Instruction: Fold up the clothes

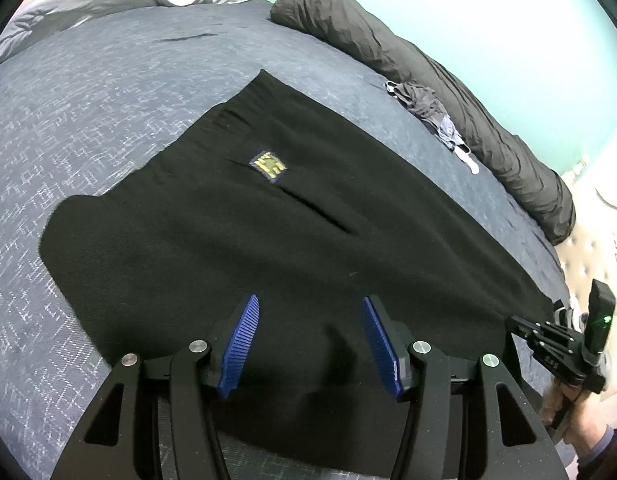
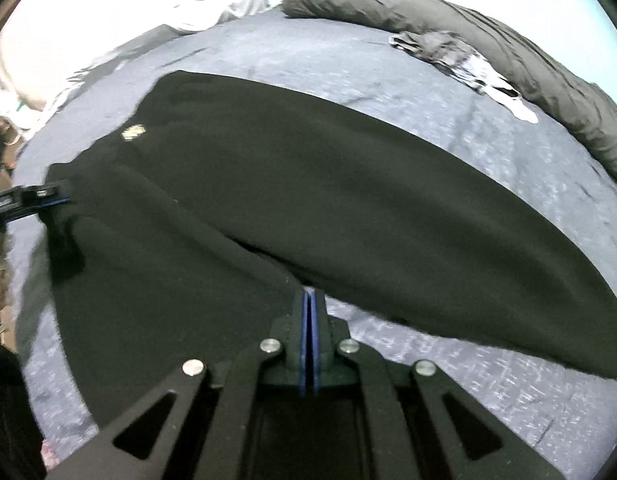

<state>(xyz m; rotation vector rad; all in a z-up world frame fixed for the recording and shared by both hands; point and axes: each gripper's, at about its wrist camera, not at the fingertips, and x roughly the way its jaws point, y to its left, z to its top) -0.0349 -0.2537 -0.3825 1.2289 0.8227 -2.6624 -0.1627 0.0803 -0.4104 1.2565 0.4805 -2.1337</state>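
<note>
Up close in the left wrist view, the left gripper (image 1: 310,344) hovers wide open over the black trousers (image 1: 268,220), which lie flat on the blue bed (image 1: 68,120). Over in the right wrist view, the right gripper (image 2: 309,300) is pinched together on the trousers' edge.

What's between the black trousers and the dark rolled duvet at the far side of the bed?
Mostly bare blue bedspread. A small crumpled pile of clothes lies against the duvet, apart from the trousers. Both wrist views show it.
</note>
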